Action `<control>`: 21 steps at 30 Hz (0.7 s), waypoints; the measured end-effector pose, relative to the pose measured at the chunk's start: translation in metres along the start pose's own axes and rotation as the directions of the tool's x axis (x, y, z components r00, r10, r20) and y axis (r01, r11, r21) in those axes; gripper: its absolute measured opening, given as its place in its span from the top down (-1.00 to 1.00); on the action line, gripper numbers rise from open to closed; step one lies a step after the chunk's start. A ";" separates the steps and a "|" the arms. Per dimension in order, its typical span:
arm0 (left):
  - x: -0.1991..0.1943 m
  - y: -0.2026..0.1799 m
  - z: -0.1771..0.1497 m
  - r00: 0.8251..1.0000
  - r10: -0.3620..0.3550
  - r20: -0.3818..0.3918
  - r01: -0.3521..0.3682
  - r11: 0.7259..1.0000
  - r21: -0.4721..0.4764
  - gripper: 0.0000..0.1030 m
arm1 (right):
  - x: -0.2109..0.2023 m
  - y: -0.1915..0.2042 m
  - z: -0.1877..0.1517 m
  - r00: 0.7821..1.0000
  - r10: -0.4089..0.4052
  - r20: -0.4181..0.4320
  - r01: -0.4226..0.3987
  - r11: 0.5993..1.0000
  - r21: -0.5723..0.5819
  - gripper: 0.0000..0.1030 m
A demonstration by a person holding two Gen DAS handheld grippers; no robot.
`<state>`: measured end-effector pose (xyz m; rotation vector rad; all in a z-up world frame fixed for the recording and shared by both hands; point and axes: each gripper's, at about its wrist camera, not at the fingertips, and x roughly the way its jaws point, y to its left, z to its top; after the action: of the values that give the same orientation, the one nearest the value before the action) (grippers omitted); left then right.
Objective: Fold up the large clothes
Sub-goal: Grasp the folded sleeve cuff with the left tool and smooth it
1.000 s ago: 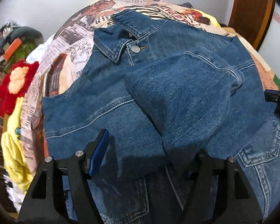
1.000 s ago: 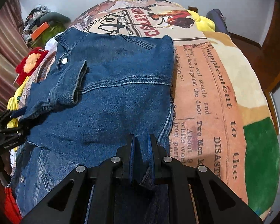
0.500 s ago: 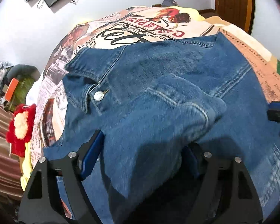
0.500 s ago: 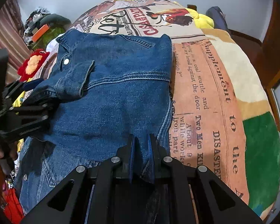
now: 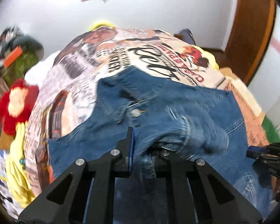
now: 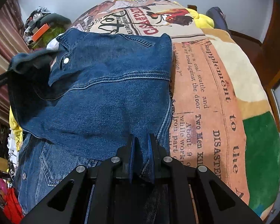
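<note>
White walls (image 5: 158, 18) and a brown wooden door frame (image 5: 252, 37) stand behind a bed covered by a blanket (image 6: 205, 93) printed like old newspaper pages, with orange, cream and green patches on its right side.

Seen from the left wrist, the left gripper (image 5: 141, 149) is drawn narrow and pinches a bunched fold of a blue denim jacket (image 5: 177, 112); the picture is blurred, so the exact edge it holds is hard to make out. Just beyond the fingers sit the jacket's collar (image 5: 112, 97) and its metal top button (image 5: 135, 113). The right gripper (image 5: 255, 154) shows at the right edge of this view, against the denim.

From the right wrist, the right gripper (image 6: 141, 153) is also closed narrow, clamped on the jacket's (image 6: 102, 97) right-hand edge close to the blanket. The jacket lies spread on the bed in front of it, collar toward the far end, with a chest pocket (image 6: 52, 166) at lower left. At the left, a sleeve (image 6: 28, 59) is lifted off the jacket and hangs dark against the light.

Off the bed's left side are a red and yellow soft toy (image 5: 15, 104), a yellow garment (image 5: 18, 177) and a pile of clutter (image 6: 44, 28) by the wall.
</note>
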<state>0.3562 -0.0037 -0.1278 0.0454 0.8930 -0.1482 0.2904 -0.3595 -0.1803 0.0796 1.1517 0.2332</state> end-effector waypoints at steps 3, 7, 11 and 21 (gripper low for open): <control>-0.008 0.030 -0.011 1.000 -0.020 -0.009 0.019 0.998 -0.061 0.77 | 0.000 0.002 0.002 1.000 -0.012 -0.013 0.012 1.000 0.005 0.81; -0.002 0.065 -0.042 0.997 -0.055 -0.062 0.047 0.991 -0.126 0.72 | -0.002 0.005 0.006 1.000 -0.001 -0.025 0.001 1.000 0.010 0.81; 0.018 0.079 -0.078 0.987 -0.074 -0.144 0.049 0.985 -0.168 0.64 | -0.001 0.012 0.006 0.999 -0.018 -0.034 0.018 1.000 -0.007 0.81; 0.020 0.097 -0.120 0.980 -0.120 -0.159 0.073 0.959 -0.273 0.17 | 0.000 0.015 0.004 0.999 -0.042 -0.035 0.041 0.999 -0.027 0.81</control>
<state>0.2905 0.1021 -0.2209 -0.2404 1.0841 -0.1154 0.2916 -0.3447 -0.1759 0.0289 1.1837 0.2134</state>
